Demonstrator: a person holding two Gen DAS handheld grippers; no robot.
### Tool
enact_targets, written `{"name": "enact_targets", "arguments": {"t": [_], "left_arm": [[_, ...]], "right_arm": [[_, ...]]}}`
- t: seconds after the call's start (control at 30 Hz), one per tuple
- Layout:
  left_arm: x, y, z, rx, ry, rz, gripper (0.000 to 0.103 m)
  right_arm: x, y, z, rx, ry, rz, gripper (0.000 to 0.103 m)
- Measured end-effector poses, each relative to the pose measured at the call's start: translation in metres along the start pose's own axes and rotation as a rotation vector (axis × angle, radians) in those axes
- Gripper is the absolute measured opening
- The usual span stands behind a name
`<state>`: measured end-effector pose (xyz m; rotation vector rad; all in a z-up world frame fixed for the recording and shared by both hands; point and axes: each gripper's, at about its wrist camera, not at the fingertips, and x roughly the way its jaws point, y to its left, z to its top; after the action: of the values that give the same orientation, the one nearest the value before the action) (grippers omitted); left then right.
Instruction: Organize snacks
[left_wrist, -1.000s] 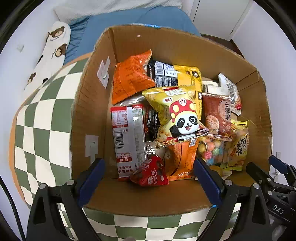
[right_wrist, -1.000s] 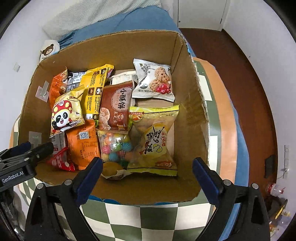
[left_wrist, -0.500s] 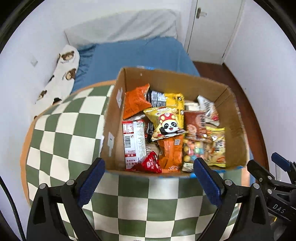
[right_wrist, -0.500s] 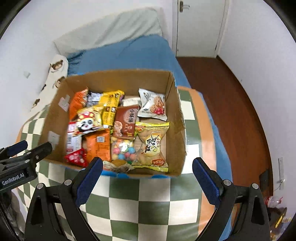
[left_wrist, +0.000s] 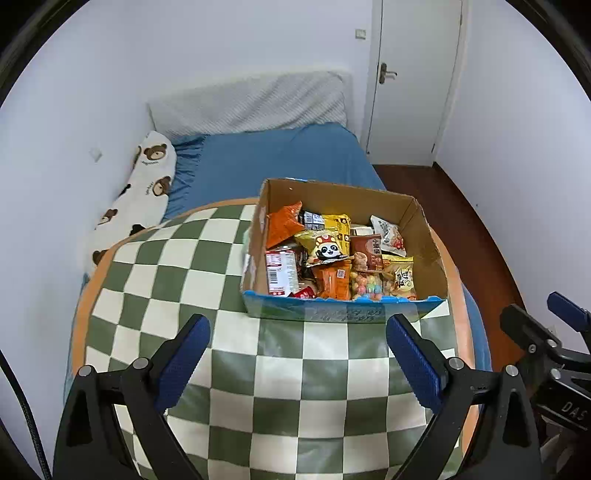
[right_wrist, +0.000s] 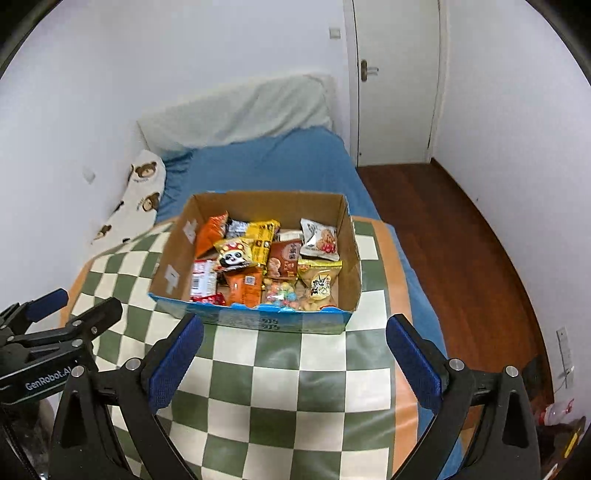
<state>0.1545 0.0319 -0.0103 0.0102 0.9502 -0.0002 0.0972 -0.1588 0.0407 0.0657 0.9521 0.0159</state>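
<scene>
An open cardboard box (left_wrist: 428, 236) (right_wrist: 352, 258) sits on a green and white checkered cloth, filled with several snack packets. Among them are a yellow panda bag (left_wrist: 327, 251) (right_wrist: 232, 256), an orange bag (left_wrist: 282, 227), a white biscuit packet (right_wrist: 319, 240) and a yellow crisp bag (right_wrist: 319, 282). My left gripper (left_wrist: 298, 360) hangs open, well back from the box's near wall, with nothing between its fingers. My right gripper (right_wrist: 294, 360) is likewise open and empty, near the box's front. Each view catches the other gripper at its side edge.
The checkered cloth (left_wrist: 177, 295) (right_wrist: 303, 387) covers a rounded surface with an orange rim. Behind it lie a blue bed (left_wrist: 273, 158), a bear-print pillow (left_wrist: 144, 184) and a grey cushion. A white door (right_wrist: 395, 81) and wooden floor (right_wrist: 461, 240) are to the right.
Both grippers have pulled up and back from over the box, so the box looks much smaller and the room has come into view. Both stay open and empty.
</scene>
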Motion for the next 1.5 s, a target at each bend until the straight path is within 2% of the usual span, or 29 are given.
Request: {"name": "enact_targets", "arguments": {"t": [0.37, 0.43, 0.7, 0.9, 1.17, 1.5], "left_arm": [[-0.062, 0.006, -0.027, 0.006, -0.085, 0.021, 0.098], [-0.069, 0.008, -0.029, 0.0, -0.1, 0.022, 0.102], [-0.077, 0.011, -0.028, -0.019, -0.122, 0.018, 0.103], [-0.061, 0.006, -0.022, -0.019, -0.107, 0.028, 0.103], [-0.021, -0.003, -0.004, -0.01, -0.074, 0.06, 0.103], [0.02, -0.015, 0.015, 0.005, -0.045, 0.074, 0.103]], "right_arm": [[-0.077, 0.009, -0.028, -0.018, -0.106, -0.024, 0.103], [-0.087, 0.011, -0.031, -0.026, -0.122, -0.029, 0.103], [-0.103, 0.015, -0.034, -0.038, -0.148, -0.03, 0.103], [-0.092, 0.007, -0.029, -0.019, -0.135, -0.039, 0.103], [-0.048, -0.012, -0.009, 0.018, -0.105, -0.056, 0.103], [-0.006, -0.017, 0.011, 0.024, -0.087, -0.085, 0.103]]}}
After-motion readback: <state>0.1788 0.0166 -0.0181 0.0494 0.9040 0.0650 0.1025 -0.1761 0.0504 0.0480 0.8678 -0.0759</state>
